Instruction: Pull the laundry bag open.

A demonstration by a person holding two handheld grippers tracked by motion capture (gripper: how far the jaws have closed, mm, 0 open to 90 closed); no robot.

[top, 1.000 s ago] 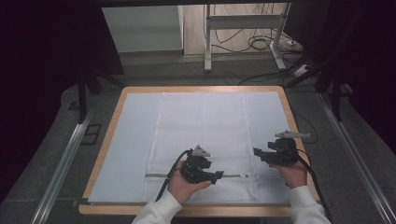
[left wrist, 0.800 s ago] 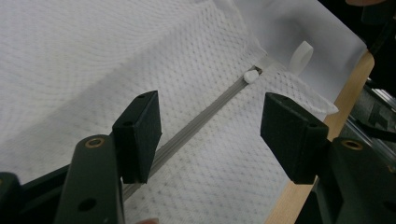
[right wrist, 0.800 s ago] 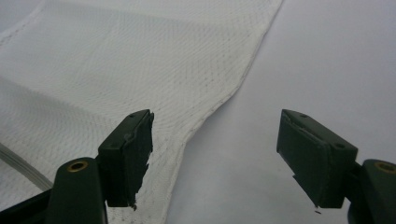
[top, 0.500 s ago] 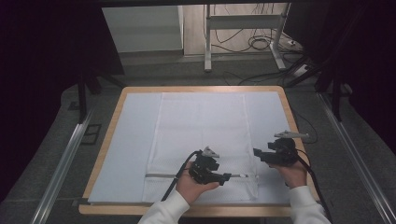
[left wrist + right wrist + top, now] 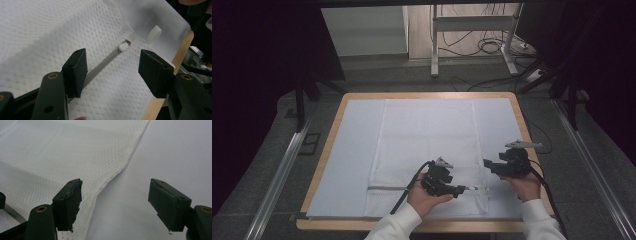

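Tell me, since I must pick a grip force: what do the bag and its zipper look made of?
The bag looks like soft white mesh fabric, matte, with a dotted woven pattern. Its zipper appears to be smooth grey plastic with a pale glossy pull, though metal cannot be excluded.

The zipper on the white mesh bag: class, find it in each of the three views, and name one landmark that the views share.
High view: the zipper runs across the bag's near end, under the left tool.
Left gripper view: it runs up between the open jaws to its white pull.
Right gripper view: a short grey stretch at the lower left edge.
Shared landmark: the mesh bag, lying flat.
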